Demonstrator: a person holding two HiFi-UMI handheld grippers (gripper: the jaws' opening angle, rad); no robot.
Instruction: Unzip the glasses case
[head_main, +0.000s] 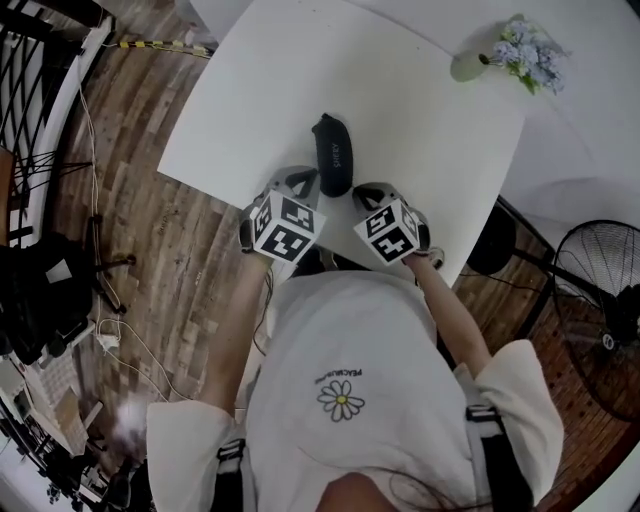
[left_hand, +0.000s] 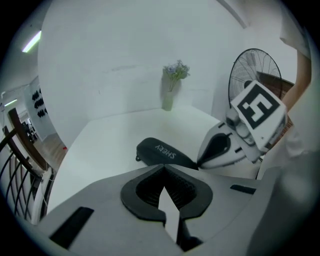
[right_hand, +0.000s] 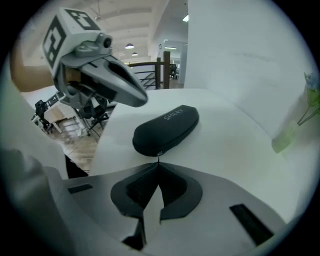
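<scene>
A black zipped glasses case (head_main: 333, 155) lies near the front edge of the white table (head_main: 400, 110). In the right gripper view its near end (right_hand: 165, 131) sits just past my right gripper (right_hand: 158, 164). That gripper's jaws are shut, with the thin zipper pull (right_hand: 159, 154) running into their tips. My left gripper (left_hand: 163, 167) is shut with nothing in it. Its tips are at the near side of the case (left_hand: 162, 152); I cannot tell whether they touch it. In the head view the left gripper (head_main: 305, 180) and right gripper (head_main: 368, 192) flank the case's near end.
A pale green vase of blue flowers (head_main: 470, 66) stands at the table's far right corner. A floor fan (head_main: 600, 320) is to the right of the table. Cables (head_main: 95, 200) trail over the wooden floor on the left, beside a railing (head_main: 35, 90).
</scene>
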